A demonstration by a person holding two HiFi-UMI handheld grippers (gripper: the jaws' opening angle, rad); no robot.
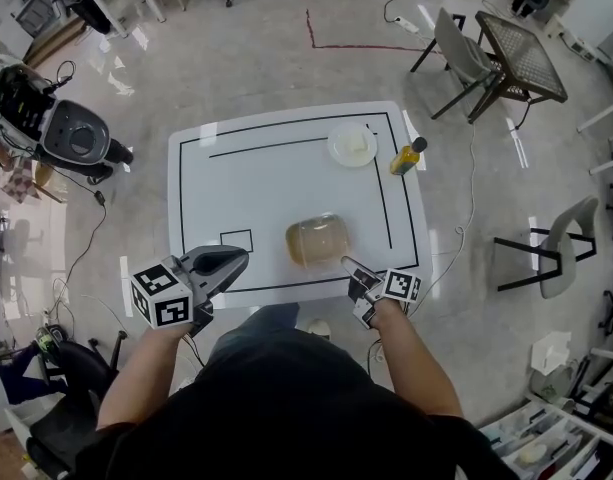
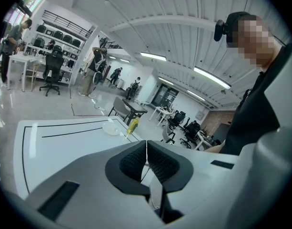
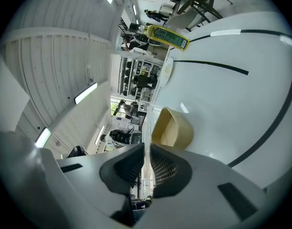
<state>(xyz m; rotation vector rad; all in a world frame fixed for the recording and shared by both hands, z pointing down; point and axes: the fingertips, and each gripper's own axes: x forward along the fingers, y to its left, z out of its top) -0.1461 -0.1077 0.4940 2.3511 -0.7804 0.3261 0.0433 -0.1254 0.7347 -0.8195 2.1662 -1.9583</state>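
My left gripper (image 1: 240,257) hovers over the near left part of the white table (image 1: 256,183), beside a small black square outline (image 1: 236,239). Its pads (image 2: 157,162) meet with nothing between them. My right gripper (image 1: 347,262) points at the near right edge of a tan bowl (image 1: 317,240), close to it but apart. In the right gripper view the bowl (image 3: 173,128) sits just beyond the jaws, which are shut with only a slit left. A white plate (image 1: 352,146) and a yellow bottle (image 1: 407,156) stand at the table's far right.
Black lines frame the tabletop. A grey chair (image 1: 462,53) and a wicker table (image 1: 522,54) stand beyond the far right corner, another chair (image 1: 558,246) to the right, and a scooter (image 1: 48,126) to the left. Cables trail on the floor.
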